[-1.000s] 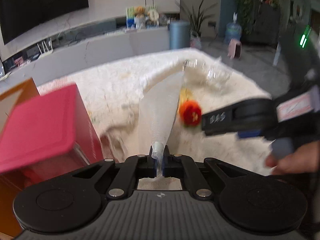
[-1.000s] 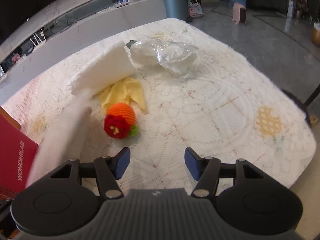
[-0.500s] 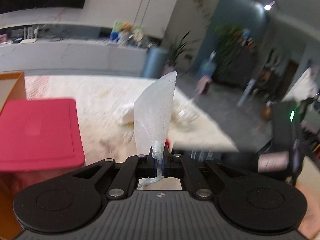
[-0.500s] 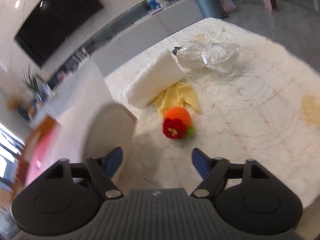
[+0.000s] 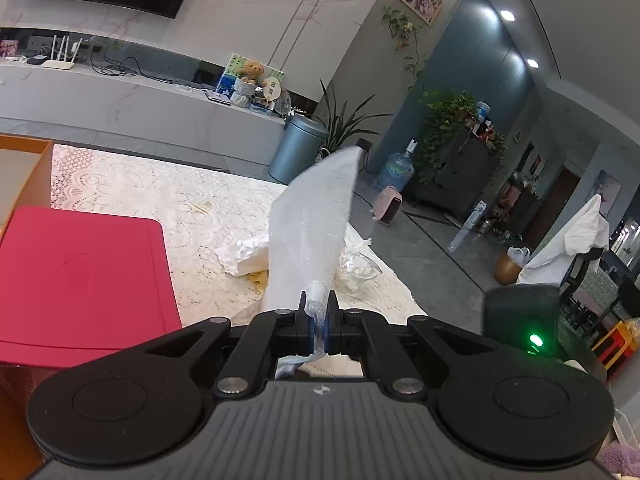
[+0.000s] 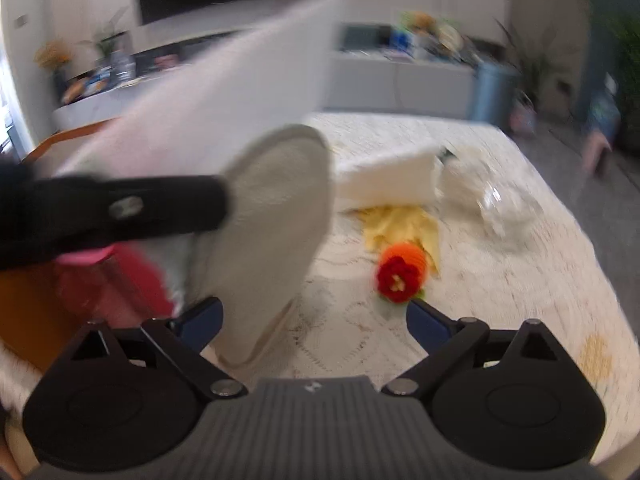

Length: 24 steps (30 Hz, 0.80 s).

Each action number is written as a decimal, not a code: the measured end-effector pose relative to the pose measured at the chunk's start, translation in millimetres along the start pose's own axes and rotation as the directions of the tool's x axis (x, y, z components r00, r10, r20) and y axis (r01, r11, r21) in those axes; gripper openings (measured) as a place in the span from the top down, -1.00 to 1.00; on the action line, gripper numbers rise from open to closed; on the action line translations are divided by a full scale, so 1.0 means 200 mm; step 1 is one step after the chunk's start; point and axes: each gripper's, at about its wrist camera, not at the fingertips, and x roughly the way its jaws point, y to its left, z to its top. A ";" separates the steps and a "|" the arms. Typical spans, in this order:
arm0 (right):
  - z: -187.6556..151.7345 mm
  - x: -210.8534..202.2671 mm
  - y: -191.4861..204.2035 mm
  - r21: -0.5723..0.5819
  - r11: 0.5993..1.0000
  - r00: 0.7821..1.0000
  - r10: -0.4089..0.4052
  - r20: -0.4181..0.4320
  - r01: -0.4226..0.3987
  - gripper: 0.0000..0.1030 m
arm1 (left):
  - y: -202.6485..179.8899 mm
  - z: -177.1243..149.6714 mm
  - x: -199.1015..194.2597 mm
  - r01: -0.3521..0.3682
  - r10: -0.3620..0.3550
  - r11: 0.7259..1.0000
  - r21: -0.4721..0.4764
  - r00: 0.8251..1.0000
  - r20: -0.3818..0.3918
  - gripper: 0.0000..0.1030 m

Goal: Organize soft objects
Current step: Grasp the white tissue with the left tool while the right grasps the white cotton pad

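So the left gripper (image 5: 318,326) is clamped on a white bubble-wrap sheet (image 5: 310,236); it sticks up above the lace-covered table (image 5: 160,196). Right gripper (image 6: 314,318) is opening wide, nothing pinched; a red-and-orange crocheted flower (image 6: 400,270) lies beyond.

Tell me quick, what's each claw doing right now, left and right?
Left claw: closed, pinching the edge of a white foam sheet.
Right claw: jaws opening wide, gripping nothing; a pale slipper-like thing hangs between them, not pressed.
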 end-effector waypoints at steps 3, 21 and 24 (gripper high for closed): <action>-0.02 0.01 0.01 -0.034 0.999 1.000 0.017 -0.023 -0.018 -0.57 | 0.03 0.02 0.00 0.018 -0.018 0.998 -0.055 1.000 -0.001 0.92; 0.01 0.00 0.11 -0.011 0.990 0.989 0.143 0.025 -0.143 -0.59 | 0.07 0.05 -0.09 0.062 -0.058 0.994 -0.095 0.997 0.044 0.92; 0.01 0.02 0.06 0.020 0.992 0.992 0.126 -0.005 -0.126 0.10 | 0.06 0.05 -0.08 0.046 -0.042 0.996 -0.082 0.998 0.051 0.93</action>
